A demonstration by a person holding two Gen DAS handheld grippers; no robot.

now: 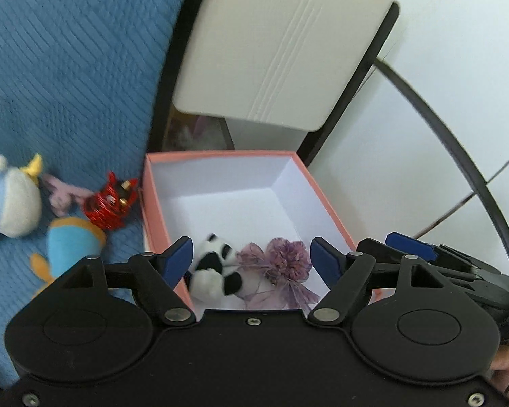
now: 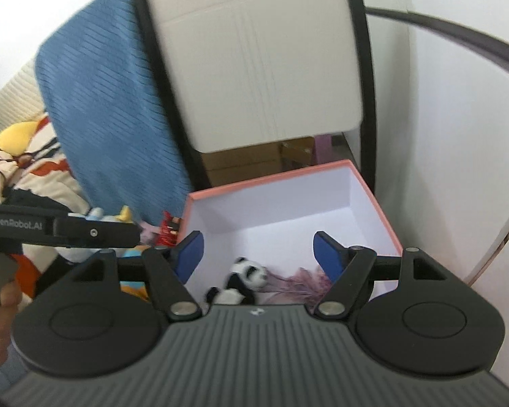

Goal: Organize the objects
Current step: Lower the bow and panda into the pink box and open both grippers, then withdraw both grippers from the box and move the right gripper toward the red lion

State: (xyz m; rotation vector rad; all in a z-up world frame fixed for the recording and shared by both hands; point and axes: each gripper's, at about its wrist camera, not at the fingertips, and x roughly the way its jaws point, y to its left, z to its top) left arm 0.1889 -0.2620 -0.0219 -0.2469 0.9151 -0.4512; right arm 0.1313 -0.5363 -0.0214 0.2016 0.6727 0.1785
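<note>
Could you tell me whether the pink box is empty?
Not empty: the pink box holds a panda plush and a purple sachet.

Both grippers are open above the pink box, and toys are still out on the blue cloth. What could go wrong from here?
1. The red toy sits right against the pink box wall; grabbing it may shove the box.
2. The red toy, pink toy and blue-orange plush are bunched together, so open jaws may catch two.
3. The left gripper and right gripper hover close together and could collide.
</note>
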